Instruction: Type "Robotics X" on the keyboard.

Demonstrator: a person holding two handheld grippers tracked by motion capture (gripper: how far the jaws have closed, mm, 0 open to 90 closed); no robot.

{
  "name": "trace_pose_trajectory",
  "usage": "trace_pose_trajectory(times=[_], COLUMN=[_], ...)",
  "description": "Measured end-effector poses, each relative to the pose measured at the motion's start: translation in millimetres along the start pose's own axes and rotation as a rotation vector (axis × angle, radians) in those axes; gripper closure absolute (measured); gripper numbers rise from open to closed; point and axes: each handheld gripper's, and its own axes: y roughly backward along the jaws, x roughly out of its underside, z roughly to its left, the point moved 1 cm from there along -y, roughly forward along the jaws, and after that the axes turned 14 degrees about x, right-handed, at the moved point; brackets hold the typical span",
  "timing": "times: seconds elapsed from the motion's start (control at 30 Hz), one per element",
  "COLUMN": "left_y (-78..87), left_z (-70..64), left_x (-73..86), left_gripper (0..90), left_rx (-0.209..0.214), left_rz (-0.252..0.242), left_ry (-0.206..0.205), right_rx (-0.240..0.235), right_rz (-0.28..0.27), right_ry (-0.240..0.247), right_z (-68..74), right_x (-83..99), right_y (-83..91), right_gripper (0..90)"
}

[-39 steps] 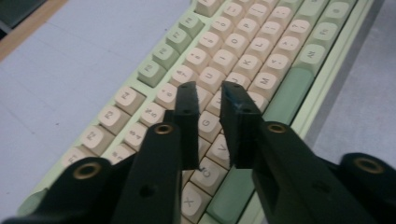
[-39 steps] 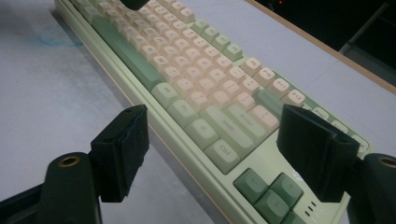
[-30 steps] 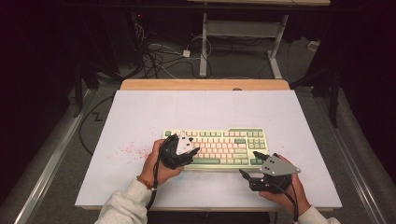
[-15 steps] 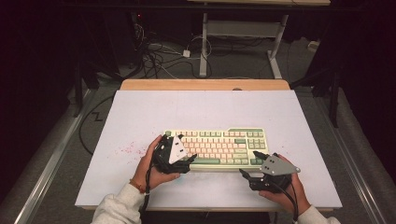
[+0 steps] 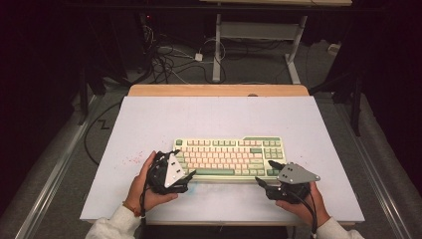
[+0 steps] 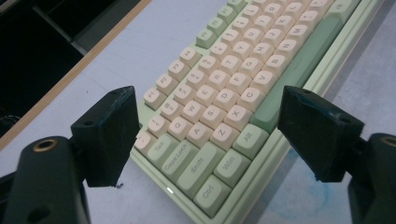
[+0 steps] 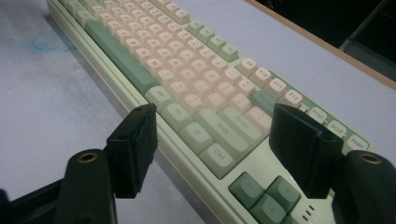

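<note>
Keyboard (image 5: 229, 157) unmoved — left gripper (image 5: 183, 169) slid down to its corner.

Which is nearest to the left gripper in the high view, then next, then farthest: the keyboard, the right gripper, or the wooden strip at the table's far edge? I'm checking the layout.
From the left gripper:
1. Keyboard, right beside it; the gripper sits at its near left corner.
2. Right gripper, across at the keyboard's near right corner.
3. Wooden strip, along the table's far edge.

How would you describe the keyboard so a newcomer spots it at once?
On the white table, look near the front edge, between the left gripper and the right gripper. The keyboard lies flat there, pale green, with cream keys and a darker green spacebar.
</note>
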Motion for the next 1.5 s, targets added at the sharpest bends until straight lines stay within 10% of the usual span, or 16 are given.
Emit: trace_pose_trajectory(times=[0.53, 0.83, 1.5], left_y=[22.9, 27.8, 27.3], left_z=[-4.1, -4.8, -4.8], left_x=[41.1, 56.6, 58.7], left_gripper=[22.7, 20.6, 20.5], left_rx=[0.000, 0.024, 0.036], left_rz=[0.019, 0.018, 0.036], left_ry=[0.065, 0.136, 0.129], right_rx=[-0.115, -0.119, -0.099], right_rz=[0.035, 0.096, 0.200], right_ry=[0.000, 0.014, 0.046], right_z=[-2.8, 3.4, 16.6], right_x=[-19.6, -38.2, -54.6], right_y=[-25.4, -60.1, -112.8], right_gripper=[89.3, 90.0, 90.0])
